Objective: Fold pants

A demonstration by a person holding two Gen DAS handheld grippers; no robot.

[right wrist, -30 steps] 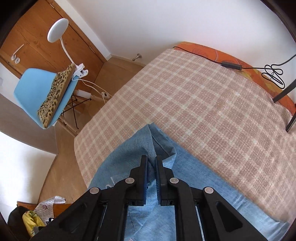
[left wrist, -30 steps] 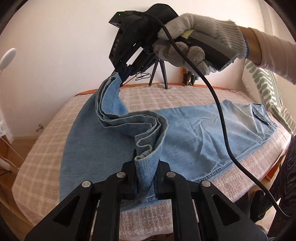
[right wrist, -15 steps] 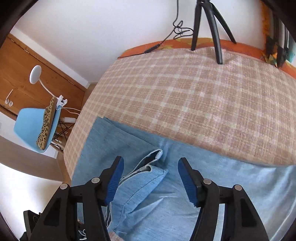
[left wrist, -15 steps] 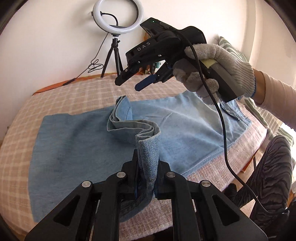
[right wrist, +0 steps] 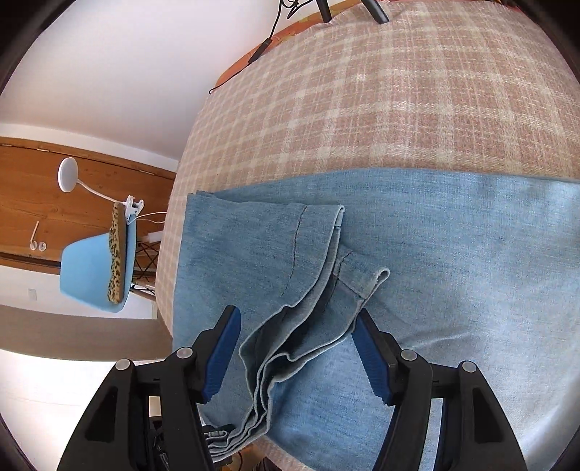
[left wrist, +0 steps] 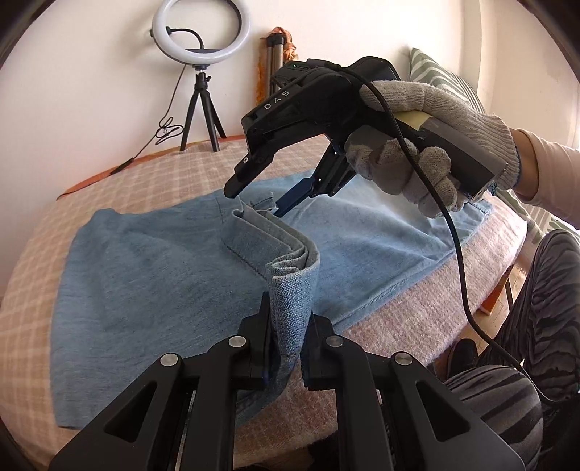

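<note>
My left tool is pinching the hem end of the pants, its pads pressed on a bunched strip of denim that rises from the bed and stands up between the fingers. The rest of the pants lie flat across the checked bed cover, folded lengthwise, with the leg ends doubled back over the middle.

My right tool is spread, blue pads apart, with the loose hem layers lying between them but not pressed. From the left view I see that tool hanging tip-down just above the far corner of the folded hem, held by a gloved hand with a cable trailing off it.

Only the left view shows the ring light on its tripod against the wall, a striped pillow and the person's patterned trousers. Only the right view shows a blue chair with a leopard cushion, a clip lamp and a wooden door.
</note>
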